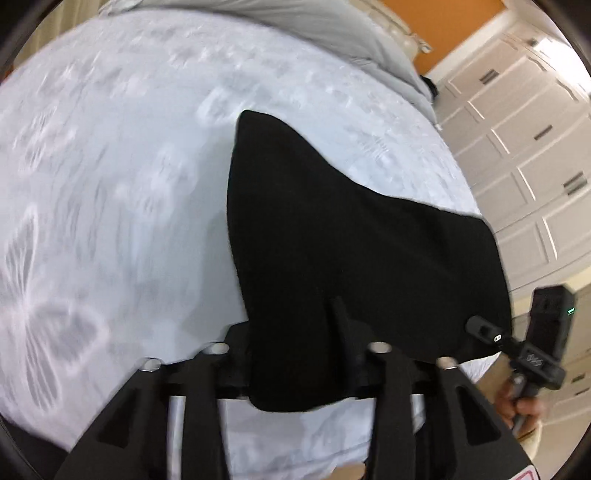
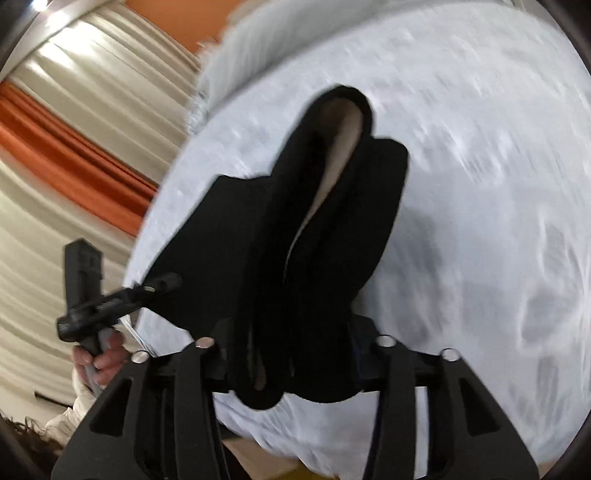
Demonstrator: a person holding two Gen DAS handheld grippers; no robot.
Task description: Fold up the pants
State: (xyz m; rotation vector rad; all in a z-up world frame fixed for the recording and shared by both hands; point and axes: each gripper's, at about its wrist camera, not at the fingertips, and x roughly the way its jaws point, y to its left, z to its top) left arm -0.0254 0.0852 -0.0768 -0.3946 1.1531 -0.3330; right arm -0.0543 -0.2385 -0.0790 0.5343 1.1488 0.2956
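Note:
Black pants [image 1: 351, 240] lie folded on a pale flowered bedspread [image 1: 110, 184], near the bed's right edge. My left gripper [image 1: 291, 328] is shut on their near corner, and a flap of cloth hangs down between its fingers. At the cloth's right corner is my right gripper [image 1: 484, 328]. In the right wrist view the pants [image 2: 229, 236] are bunched, with pale lining showing in a long fold. My right gripper [image 2: 288, 328] is shut on that thick bundle. My left gripper [image 2: 159, 284] bites the cloth's left corner. The cloth hides most of the fingertips.
A grey blanket [image 1: 332, 33] lies across the far end of the bed. White cabinet doors [image 1: 524, 147] stand right of the bed. Cream and orange curtains [image 2: 74, 147] hang beyond it. A hand [image 2: 103, 362] grips the left tool's handle.

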